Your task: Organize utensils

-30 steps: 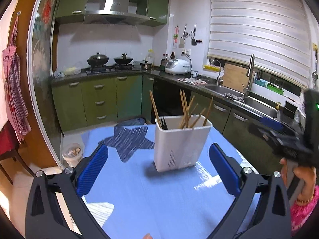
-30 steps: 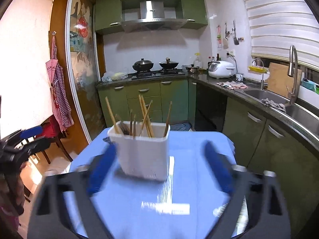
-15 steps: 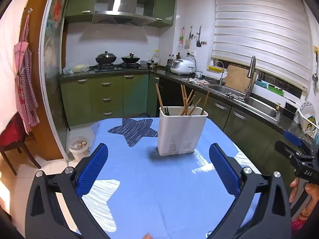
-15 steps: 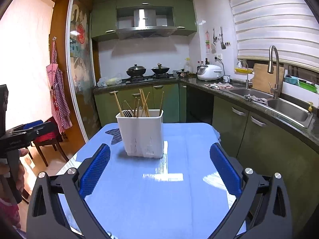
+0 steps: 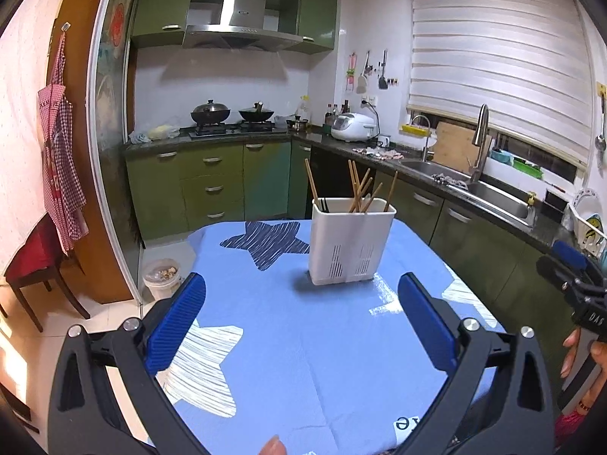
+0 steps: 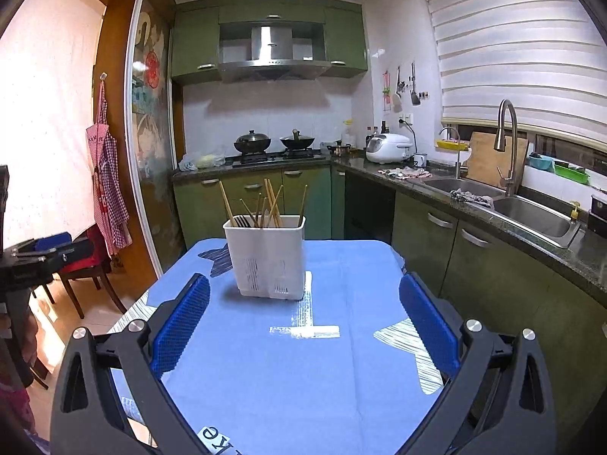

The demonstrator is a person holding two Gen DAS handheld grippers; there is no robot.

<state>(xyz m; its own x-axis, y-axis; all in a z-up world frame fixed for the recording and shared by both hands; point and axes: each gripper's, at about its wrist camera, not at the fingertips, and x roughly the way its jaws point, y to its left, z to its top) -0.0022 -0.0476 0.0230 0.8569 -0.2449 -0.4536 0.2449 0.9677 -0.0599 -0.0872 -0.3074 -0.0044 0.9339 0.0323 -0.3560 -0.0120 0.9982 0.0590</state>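
Note:
A white utensil holder (image 5: 351, 240) (image 6: 267, 258) stands upright on the blue tablecloth (image 5: 303, 341) (image 6: 303, 360). Several wooden chopsticks (image 5: 360, 189) (image 6: 271, 203) and a dark fork (image 6: 242, 222) stick out of it. My left gripper (image 5: 301, 295) is open, well back from the holder, nothing between its blue pads. My right gripper (image 6: 303, 295) is open too, nearer the table's front edge, also empty. The right gripper's side (image 5: 573, 280) shows at the far right of the left wrist view, in a hand.
The cloth has dark and white star patterns (image 5: 271, 240). Green kitchen cabinets (image 6: 474, 261) and a sink (image 6: 531, 216) run along the right. A red chair (image 6: 87, 261) stands on the left, a small bin (image 5: 161, 275) on the floor beyond the table.
Both grippers have drawn back and up from the holder, which now looks smaller and farther away. Both stayed open. The holder has not moved.

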